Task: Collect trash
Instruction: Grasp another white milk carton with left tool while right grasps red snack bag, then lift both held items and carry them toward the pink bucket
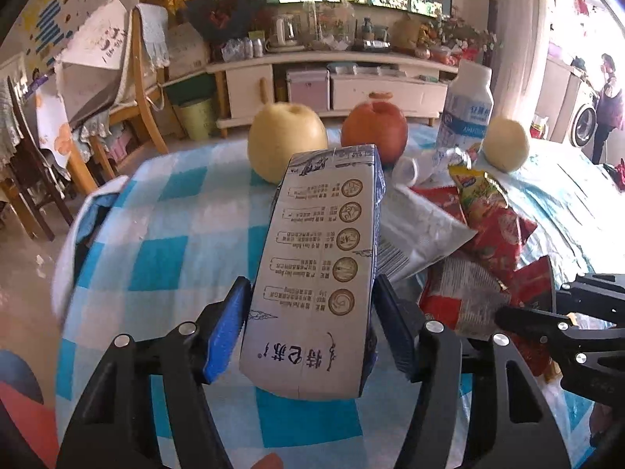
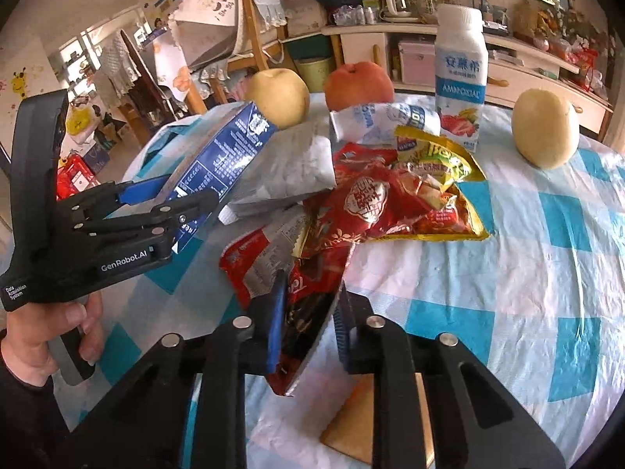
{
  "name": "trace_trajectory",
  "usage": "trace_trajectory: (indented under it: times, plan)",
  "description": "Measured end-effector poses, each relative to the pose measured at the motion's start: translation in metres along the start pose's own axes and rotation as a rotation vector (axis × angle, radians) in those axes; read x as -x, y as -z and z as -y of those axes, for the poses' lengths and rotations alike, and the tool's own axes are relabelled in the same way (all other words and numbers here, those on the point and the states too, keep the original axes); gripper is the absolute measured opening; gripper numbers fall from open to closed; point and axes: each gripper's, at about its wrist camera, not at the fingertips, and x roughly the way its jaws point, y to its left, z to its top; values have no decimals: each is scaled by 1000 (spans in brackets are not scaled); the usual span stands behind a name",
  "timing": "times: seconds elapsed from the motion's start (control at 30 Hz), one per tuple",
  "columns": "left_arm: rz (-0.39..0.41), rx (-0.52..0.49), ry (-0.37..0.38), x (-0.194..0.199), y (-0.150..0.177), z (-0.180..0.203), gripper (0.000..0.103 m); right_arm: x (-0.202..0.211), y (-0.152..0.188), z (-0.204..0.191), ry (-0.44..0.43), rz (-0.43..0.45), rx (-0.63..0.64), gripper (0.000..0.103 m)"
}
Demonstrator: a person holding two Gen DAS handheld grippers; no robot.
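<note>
A white and blue milk carton (image 1: 320,258) lies tilted between the blue pads of my left gripper (image 1: 312,285), which presses on both its sides. The right wrist view shows that carton (image 2: 226,156) raised off the checked cloth in the left gripper (image 2: 187,191). My right gripper (image 2: 311,287) is shut on the edge of a red snack wrapper (image 2: 273,258). More trash lies just beyond it: a silver bag (image 2: 289,168), red and yellow wrappers (image 2: 390,203) and a crumpled blue-white pack (image 2: 390,117).
On the blue checked tablecloth (image 2: 527,254) stand two pears (image 2: 279,95) (image 2: 545,133), an apple (image 2: 359,84) and a yogurt bottle (image 2: 461,70). A brown flat piece (image 2: 351,422) lies under my right gripper. Chairs and a TV cabinet stand behind the table.
</note>
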Motion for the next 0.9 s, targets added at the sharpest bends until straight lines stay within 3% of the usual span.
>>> trace_trajectory:
  times: [0.53,0.9]
  plan:
    - [98,46,-58,53,1,-22,65,27,4,-11,-4,44,21,14]
    - [133,59,-60,80,5,-28,65,64,5,-7,7,124,15,13]
